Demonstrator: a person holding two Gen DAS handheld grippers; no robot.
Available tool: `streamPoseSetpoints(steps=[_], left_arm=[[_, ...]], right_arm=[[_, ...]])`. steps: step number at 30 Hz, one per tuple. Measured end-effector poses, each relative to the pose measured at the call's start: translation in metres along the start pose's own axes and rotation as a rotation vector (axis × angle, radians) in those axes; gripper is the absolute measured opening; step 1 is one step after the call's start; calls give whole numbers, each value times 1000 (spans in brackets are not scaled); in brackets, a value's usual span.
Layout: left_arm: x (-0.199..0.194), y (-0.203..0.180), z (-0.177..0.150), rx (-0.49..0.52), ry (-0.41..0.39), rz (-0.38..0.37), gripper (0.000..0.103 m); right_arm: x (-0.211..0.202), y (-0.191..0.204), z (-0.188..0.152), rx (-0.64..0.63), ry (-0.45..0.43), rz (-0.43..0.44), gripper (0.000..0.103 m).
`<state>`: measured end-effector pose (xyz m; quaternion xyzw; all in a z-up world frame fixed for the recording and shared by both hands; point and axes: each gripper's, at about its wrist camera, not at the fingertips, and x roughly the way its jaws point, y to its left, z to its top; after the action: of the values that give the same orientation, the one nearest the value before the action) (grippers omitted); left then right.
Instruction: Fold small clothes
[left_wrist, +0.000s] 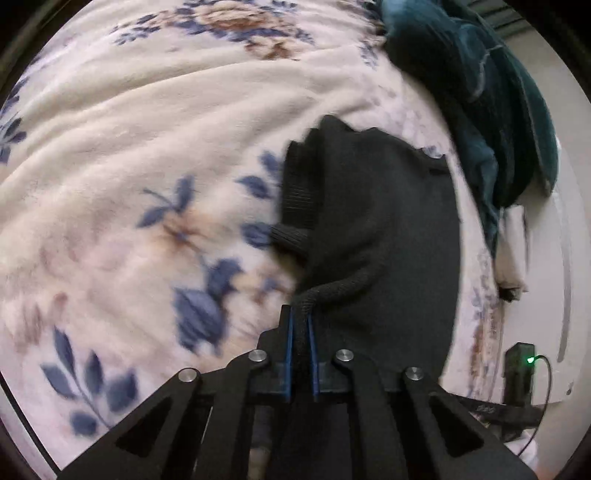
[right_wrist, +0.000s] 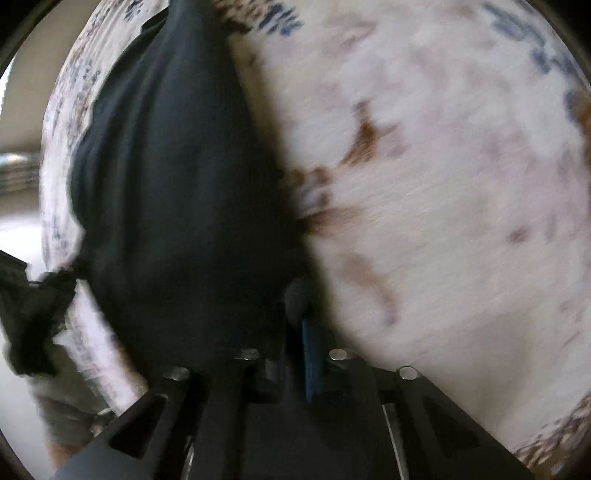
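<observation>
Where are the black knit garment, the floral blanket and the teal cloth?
black knit garment (left_wrist: 384, 229): left wrist view, flat body panel.
floral blanket (left_wrist: 147, 140): left wrist view, bare cream area.
teal cloth (left_wrist: 491, 103): left wrist view, bunched middle.

Floral fleece blanket (left_wrist: 155, 155); teal cloth heap (left_wrist: 491, 122).

A: Any writing, label or brand you can read here?

B: None. The floral blanket (left_wrist: 110, 166) carries only a flower pattern, and the black garment (left_wrist: 384, 229) shows no tag or print.

A: Numbers or signs?

B: None that can be read in either view.
</observation>
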<state>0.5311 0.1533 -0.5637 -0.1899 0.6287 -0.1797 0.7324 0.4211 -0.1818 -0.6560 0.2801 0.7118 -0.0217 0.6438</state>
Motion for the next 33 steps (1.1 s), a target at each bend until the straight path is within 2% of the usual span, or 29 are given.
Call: streamPoseSetpoints(steps=[1,3,5,6,7,8,9,10,11,13,15,17,19,22,24,25,26,27,28,29,30,31,33], left_arm=[[12,6,-1,17,34,23,6],[16,5,1,11,51,2,6],[6,1,3,2,76,-21,10],[-4,-1,1,-1,82,-45,13],[-13,-4,-4,9,73,-44,24],[-22,-7,-11,21,63,-34,32],[-33,-9,-21,33,54,-37,50],[-43,-13,-35,41,46,-49,56],[-52,-14,-54,39,45,-48,56],[-57,-11,-88,26,72,-58,56],[-50,-9,-121,-3,108,-32,56],[-40,-5,-147,-46,143,-39,56],[-26,-4,-160,-74,165,-20,56],[-11,-2,-167,-93,145,20,56],[-6,5,-166,-163,122,5,54],[-7,8,-166,-190,105,-1,47],[-10,11,-163,-187,92,22,35],[-13,14,-161,-172,87,51,12],[-17,21,-159,-171,82,38,11],[-20,25,-160,-182,80,26,10],[-24,27,-160,-182,83,26,10],[-29,27,-161,-160,95,23,10],[-37,23,-167,-136,131,-16,13]], right_arm=[[1,-4,2,17,-1,-9,7],[7,-10,4,51,17,-22,7],[10,-1,6,32,35,-56,7],[10,5,7,10,52,-65,8],[9,8,9,2,62,-62,11],[4,9,6,-1,77,-46,20],[-2,7,2,0,86,-16,28],[-8,5,-5,-3,90,24,46],[-15,1,-13,-5,90,47,59],[-27,-6,-30,-12,90,54,61],[-32,-19,-60,-5,106,46,61],[-32,-33,-83,23,128,47,61],[-30,-50,-106,54,149,50,61],[-14,-63,-132,76,173,58,61],[3,-72,-137,93,197,82,61],[10,-69,-137,94,204,84,61],[19,-69,-140,96,223,86,61],[30,-68,-144,97,248,100,61],[35,-67,-147,95,247,104,61],[35,-66,-149,86,228,101,50],[32,-66,-151,68,191,85,35],[32,-65,-158,62,183,69,10],[31,-69,-160,89,177,62,10]])
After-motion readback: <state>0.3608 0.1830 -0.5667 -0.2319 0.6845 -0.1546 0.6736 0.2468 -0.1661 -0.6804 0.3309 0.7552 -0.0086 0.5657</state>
